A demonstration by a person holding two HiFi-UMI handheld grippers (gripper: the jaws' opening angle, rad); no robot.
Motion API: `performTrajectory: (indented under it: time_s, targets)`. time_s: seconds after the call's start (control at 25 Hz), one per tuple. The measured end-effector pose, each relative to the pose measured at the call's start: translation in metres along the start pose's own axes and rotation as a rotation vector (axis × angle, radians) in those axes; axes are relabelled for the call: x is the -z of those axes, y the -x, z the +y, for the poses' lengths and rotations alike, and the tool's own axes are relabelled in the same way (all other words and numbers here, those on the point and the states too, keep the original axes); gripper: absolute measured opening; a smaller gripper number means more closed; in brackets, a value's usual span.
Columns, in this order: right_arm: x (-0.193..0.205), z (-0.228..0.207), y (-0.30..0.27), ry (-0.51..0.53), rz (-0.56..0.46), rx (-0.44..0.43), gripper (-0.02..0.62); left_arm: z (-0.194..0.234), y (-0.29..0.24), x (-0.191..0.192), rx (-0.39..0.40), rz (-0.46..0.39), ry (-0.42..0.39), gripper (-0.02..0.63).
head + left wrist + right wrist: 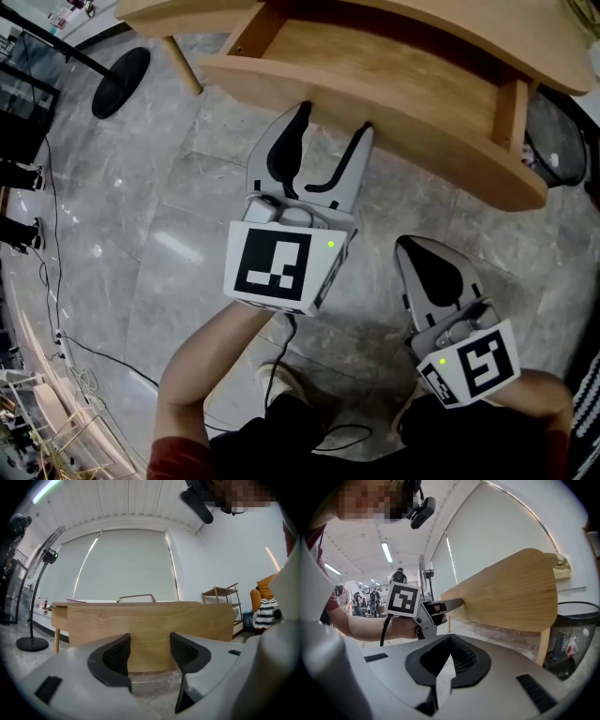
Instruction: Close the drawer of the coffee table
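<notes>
The light wooden coffee table (441, 23) stands at the top of the head view with its drawer (375, 70) pulled out toward me. My left gripper (335, 122) is open, and its fingertips are at the drawer's curved front panel (431, 155); I cannot tell whether they touch it. In the left gripper view the front panel (150, 625) fills the space beyond the open left gripper (150, 656), and nothing is between the jaws. My right gripper (410, 248) hangs shut and empty, lower right, away from the drawer. The right gripper (451, 641) looks sideways at the left gripper (426, 613) and the drawer front (511, 592).
A black fan stand base (122, 82) sits on the grey stone floor at upper left, with cables (56, 281) along the left. A wire waste bin (560, 150) stands right of the table. A small wooden shelf (225, 597) is behind the table.
</notes>
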State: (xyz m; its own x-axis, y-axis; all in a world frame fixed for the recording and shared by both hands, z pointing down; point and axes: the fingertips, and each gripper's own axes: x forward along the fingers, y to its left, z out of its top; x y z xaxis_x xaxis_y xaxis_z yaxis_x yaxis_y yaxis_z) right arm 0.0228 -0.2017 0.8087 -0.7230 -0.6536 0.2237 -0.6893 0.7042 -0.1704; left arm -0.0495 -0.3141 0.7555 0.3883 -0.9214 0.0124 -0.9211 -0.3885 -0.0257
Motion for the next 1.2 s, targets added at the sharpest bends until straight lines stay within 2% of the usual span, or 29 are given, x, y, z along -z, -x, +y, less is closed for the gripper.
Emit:
performTrajectory:
  time_s: [0.16, 0.36, 0.68, 1.2]
  targets:
    - [-0.004, -0.024, 0.002, 0.038, -0.026, 0.067, -0.003, 0.002, -0.009, -0.009, -0.002, 0.008, -0.016, 0.252]
    - [-0.014, -0.065, 0.012, -0.001, -0.054, 0.187, -0.003, 0.000, -0.023, -0.014, 0.001, 0.016, 0.000, 0.252]
    - [-0.025, -0.116, 0.021, 0.025, -0.106, 0.322, -0.003, 0.002, -0.050, -0.016, 0.001, -0.001, -0.005, 0.252]
    - [-0.053, -0.165, 0.023, 0.131, -0.208, 0.425, -0.003, 0.007, -0.106, -0.019, 0.007, 0.003, -0.004, 0.252]
